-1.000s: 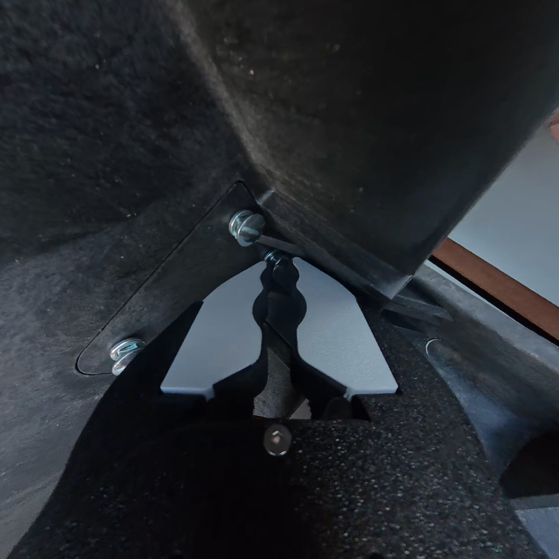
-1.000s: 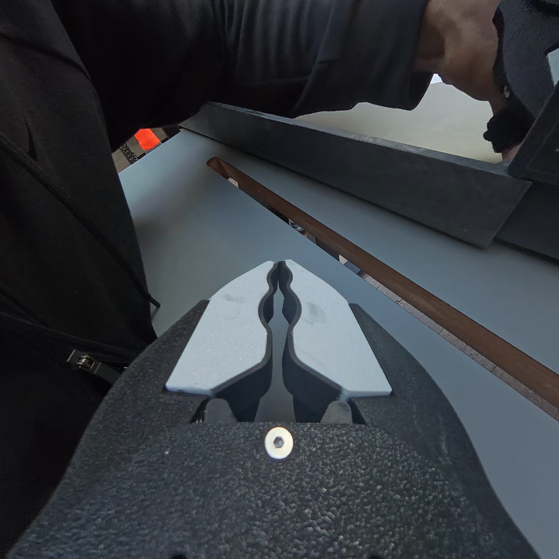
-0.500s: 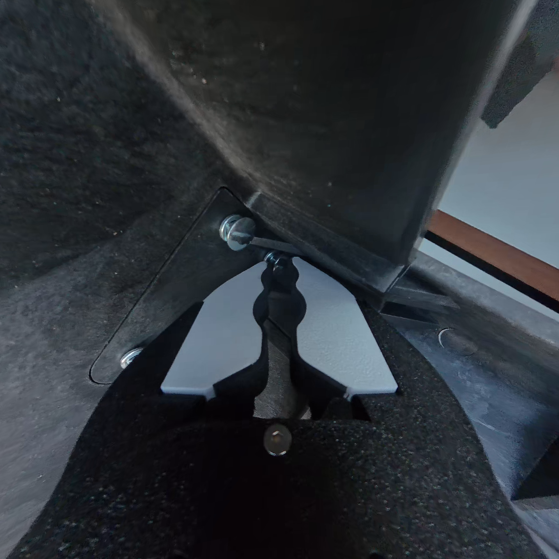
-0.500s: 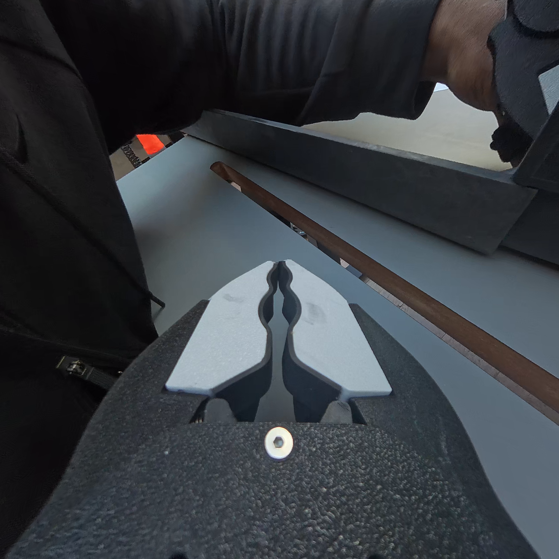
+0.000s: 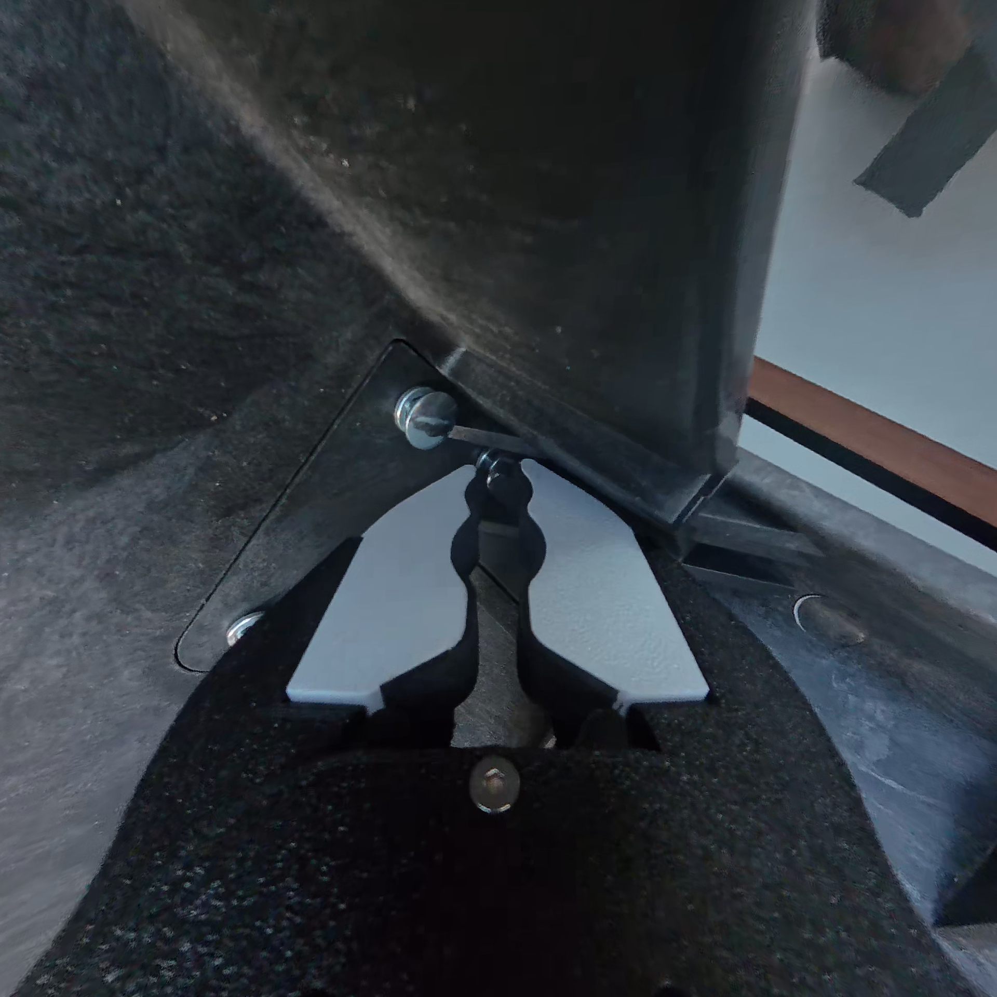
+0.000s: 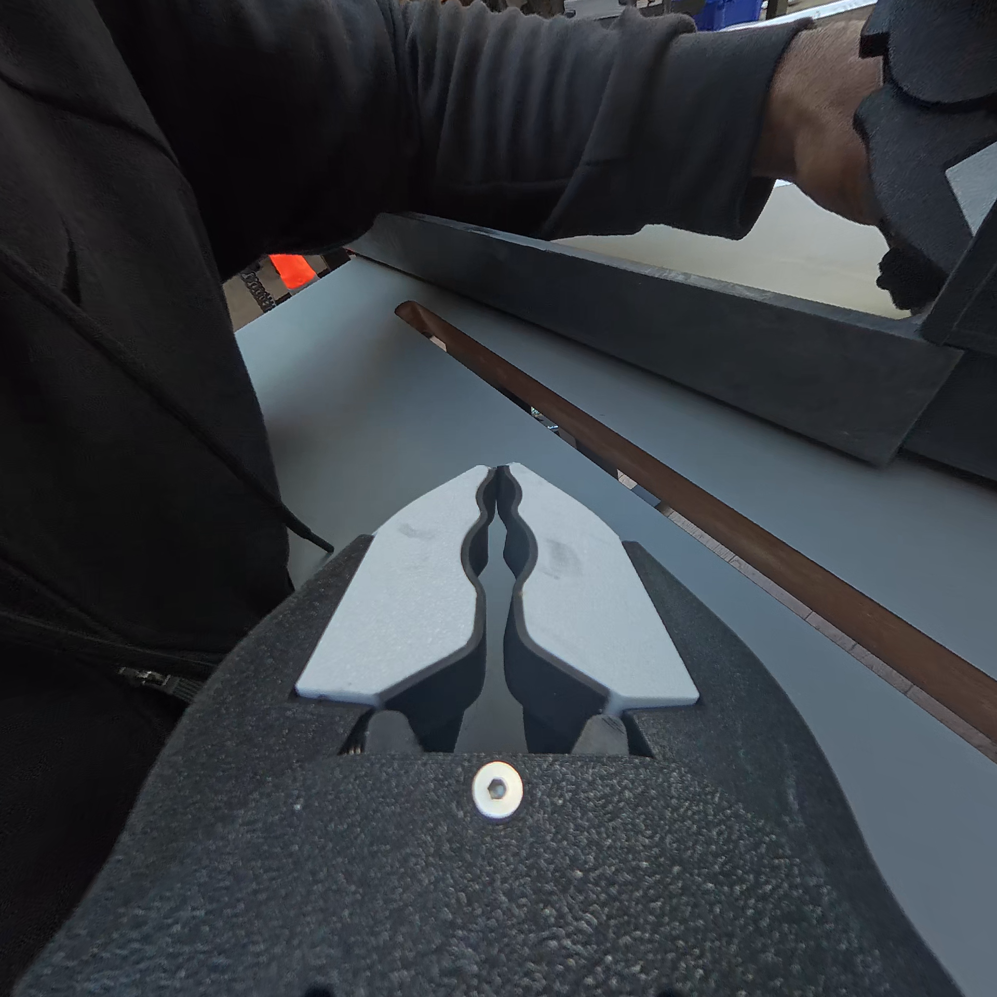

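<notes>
Steel screw head [image 5: 426,418] pokes from a black bracket [image 5: 323,502]; my left gripper [image 5: 499,475] has its fingers clamped on a small screw [image 5: 493,466] beside it. Farther right, my right gripper [image 6: 499,475] hovers idle over the grey table [image 6: 377,410], fingers clenched on nothing.

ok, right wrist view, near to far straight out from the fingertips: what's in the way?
Shut hand-held gripper → grey tabletop → brown wooden strip → more grey tabletop → long dark panel edge → person's black sleeve.
</notes>
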Motion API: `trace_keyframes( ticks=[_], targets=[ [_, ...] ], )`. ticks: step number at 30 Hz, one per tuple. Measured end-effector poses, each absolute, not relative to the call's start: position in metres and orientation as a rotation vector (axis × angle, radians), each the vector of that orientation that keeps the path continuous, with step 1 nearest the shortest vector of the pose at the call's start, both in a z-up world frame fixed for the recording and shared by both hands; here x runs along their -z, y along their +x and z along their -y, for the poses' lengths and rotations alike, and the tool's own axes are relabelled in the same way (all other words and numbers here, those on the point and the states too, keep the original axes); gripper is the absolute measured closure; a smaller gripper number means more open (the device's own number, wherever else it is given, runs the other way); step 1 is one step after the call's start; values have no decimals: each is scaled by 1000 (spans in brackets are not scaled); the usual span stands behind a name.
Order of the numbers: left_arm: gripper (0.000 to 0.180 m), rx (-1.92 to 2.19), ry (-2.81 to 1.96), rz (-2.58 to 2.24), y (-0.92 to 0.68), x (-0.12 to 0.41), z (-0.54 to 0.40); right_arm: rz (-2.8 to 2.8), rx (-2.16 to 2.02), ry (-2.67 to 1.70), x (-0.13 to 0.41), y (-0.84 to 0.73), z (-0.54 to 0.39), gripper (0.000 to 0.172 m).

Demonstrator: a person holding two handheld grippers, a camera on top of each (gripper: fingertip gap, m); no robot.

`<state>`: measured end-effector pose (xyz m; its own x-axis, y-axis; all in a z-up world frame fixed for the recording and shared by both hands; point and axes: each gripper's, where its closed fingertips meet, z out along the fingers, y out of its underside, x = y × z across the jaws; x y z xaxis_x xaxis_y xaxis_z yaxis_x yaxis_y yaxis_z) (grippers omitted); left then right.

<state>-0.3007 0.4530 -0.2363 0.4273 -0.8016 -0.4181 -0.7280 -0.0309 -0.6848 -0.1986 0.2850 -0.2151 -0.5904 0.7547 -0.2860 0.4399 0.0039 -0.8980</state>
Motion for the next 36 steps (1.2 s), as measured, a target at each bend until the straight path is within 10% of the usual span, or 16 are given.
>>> trace_keyframes(
  ticks=[36],
  targets=[
    [173,138,-1902,-1175,-303,240,-446,2000,-1643,-1218,212,-197,-284,172]
  ],
)
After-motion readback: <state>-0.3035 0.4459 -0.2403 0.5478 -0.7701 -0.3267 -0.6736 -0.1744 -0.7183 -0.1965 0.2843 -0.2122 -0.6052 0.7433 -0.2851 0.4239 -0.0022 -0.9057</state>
